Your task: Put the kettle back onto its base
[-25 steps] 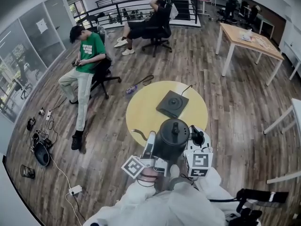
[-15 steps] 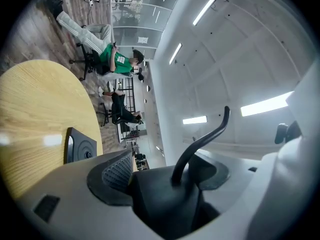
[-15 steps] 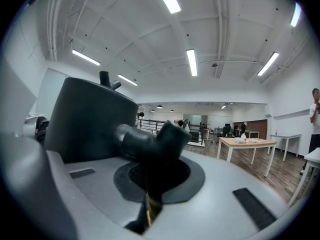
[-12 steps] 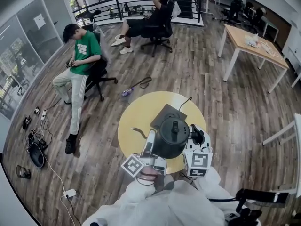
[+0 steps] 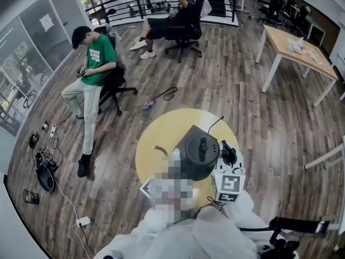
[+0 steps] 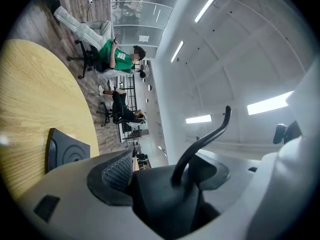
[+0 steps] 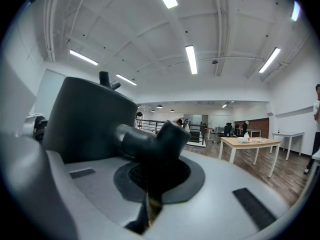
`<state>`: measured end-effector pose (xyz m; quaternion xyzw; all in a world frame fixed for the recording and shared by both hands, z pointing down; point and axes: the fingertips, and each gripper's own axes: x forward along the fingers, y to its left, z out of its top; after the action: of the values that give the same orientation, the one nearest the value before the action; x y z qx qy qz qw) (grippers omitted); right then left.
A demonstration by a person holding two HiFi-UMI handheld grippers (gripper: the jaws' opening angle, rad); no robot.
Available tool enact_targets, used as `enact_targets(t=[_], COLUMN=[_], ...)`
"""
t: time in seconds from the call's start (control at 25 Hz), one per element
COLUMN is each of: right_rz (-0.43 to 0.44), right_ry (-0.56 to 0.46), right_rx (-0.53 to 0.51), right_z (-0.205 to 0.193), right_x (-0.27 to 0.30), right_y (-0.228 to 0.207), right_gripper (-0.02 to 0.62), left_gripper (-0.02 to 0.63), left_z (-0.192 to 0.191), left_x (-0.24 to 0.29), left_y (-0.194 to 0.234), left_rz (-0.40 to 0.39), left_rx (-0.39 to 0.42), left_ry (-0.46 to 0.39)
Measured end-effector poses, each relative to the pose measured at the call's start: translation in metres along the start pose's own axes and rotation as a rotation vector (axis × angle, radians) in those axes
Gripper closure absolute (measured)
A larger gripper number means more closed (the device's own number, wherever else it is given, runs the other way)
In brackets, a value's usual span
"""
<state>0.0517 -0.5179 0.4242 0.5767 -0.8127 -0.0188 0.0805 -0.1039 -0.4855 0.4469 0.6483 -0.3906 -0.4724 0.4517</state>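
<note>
My left tongs (image 6: 163,173) are closed on the kettle (image 5: 198,156), low on its dark body where the gooseneck spout (image 6: 205,136) comes out. The ribbed pad (image 6: 117,171) presses on it, and the spout curves up and away past the tips. My right tongs (image 7: 154,180) are clamped tight on the kettle's handle (image 7: 150,143), which stands straight out of the pads, with the black body just to their left. So the kettle sits between my two tongs, gripped from both sides. The base (image 6: 67,151) lies flat on the round yellow table (image 5: 153,139), just beyond the left tongs' tips and off to one side. From above, the kettle covers most of the base and only its far corner shows. I cannot tell whether they touch.
</note>
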Motion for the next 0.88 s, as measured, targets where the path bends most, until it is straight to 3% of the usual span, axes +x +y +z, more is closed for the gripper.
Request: enact_targets(t=[0.24, 0.4, 0.64, 0.88], right_rz=[-0.071, -0.113, -0.154, -0.172], right_ry=[-0.043, -0.058, -0.061, -0.064], right_rx=[0.021, -0.008, -0.013, -0.035], right_z=[-0.004, 0.0, -0.009, -0.037], right_x=[0.013, 0.026, 0.058, 0.1], right_y=[-0.01, -0.019, -0.031, -0.036], right_gripper=[0.583, 0.583, 0.583, 0.583], left_gripper=[0.268, 0.275, 0.275, 0.333], left_z=[0.004, 0.009, 0.016, 0.031], left_x=[0.024, 0.042, 0.08, 0.111], left_y=[0.009, 0.022, 0.041, 0.088], left_rz=[0.004, 0.06, 0.033, 0.099], left_rx=[0.05, 0.168, 0.249, 0.382], left_ry=[0.058, 0.113, 0.149, 0.212])
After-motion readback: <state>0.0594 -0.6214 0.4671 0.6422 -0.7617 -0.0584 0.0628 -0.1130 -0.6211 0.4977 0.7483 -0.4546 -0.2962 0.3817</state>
